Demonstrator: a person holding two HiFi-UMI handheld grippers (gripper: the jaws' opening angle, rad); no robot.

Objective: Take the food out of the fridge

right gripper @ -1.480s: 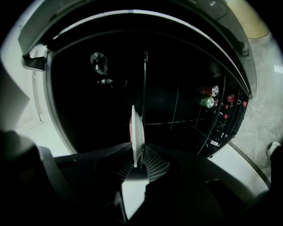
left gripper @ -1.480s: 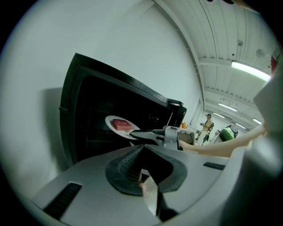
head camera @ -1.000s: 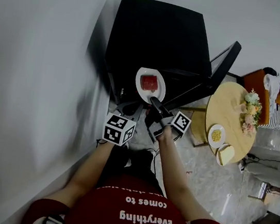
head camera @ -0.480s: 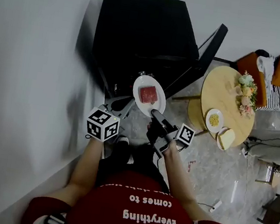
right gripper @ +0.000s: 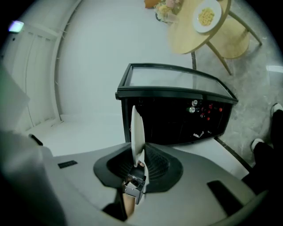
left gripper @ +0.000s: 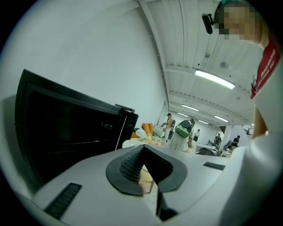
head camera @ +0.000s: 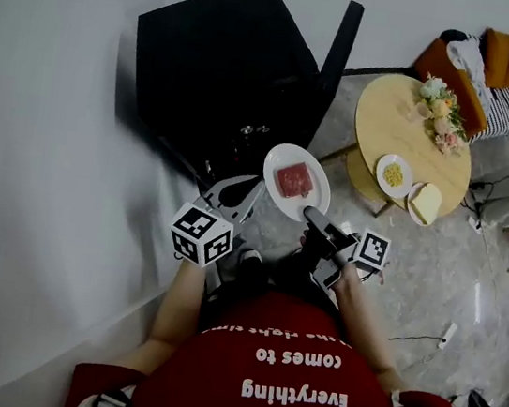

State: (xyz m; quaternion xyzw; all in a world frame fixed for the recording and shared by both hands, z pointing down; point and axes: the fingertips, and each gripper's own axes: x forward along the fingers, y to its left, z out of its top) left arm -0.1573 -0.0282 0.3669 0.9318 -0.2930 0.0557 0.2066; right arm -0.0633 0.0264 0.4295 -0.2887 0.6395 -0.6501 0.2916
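Note:
A white plate carrying a slab of red meat hangs in the air in front of the open black fridge. My right gripper is shut on the plate's near rim. In the right gripper view the plate stands edge-on between the pads, with the fridge behind it. My left gripper sits beside the plate on its left, jaws together and nothing in them; its view shows the fridge at the left.
The fridge door stands open towards a round wooden table. The table holds a small plate of yellow food, a pale slab and flowers. A white wall runs along the left.
The right gripper has drawn the plate out of the fridge and to the right. The left gripper has come back from the fridge and risen a little. The head view has swung round.

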